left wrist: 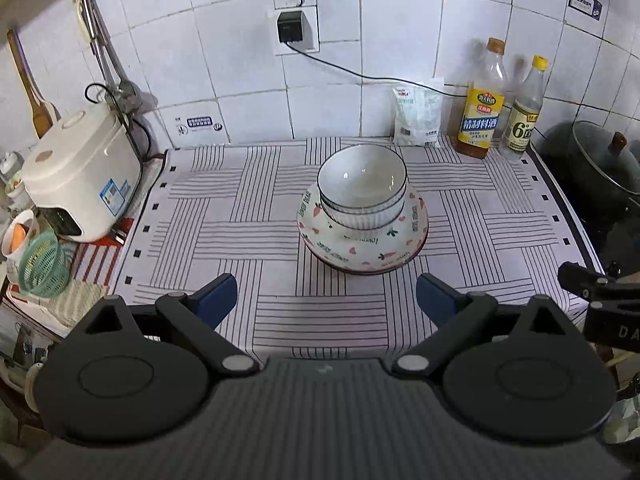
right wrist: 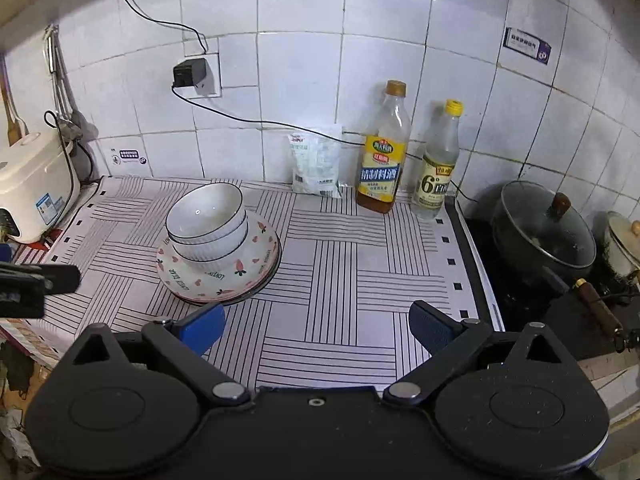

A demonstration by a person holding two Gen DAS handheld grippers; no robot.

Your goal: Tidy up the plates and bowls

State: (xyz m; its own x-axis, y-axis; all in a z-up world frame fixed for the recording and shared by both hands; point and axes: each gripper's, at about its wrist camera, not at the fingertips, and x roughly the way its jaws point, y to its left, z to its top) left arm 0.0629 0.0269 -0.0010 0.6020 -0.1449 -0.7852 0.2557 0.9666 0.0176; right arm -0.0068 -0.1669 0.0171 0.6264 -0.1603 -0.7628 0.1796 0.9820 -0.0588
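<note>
Two white ribbed bowls (left wrist: 362,190) sit nested on a stack of patterned plates (left wrist: 362,250) in the middle of the striped cloth. In the right wrist view the same bowls (right wrist: 208,222) and plates (right wrist: 218,276) stand to the left. My left gripper (left wrist: 326,300) is open, near the cloth's front edge, short of the stack, with nothing between its blue fingers. My right gripper (right wrist: 316,326) is also open and empty, over bare cloth to the right of the stack. The right gripper's tip (left wrist: 592,284) shows at the right edge of the left wrist view.
A rice cooker (left wrist: 80,184) stands at the left, with a green basket (left wrist: 42,264) in front of it. Two bottles (right wrist: 382,152) and a white bag (right wrist: 316,164) line the tiled back wall. A lidded black pot (right wrist: 544,232) sits on the stove at the right.
</note>
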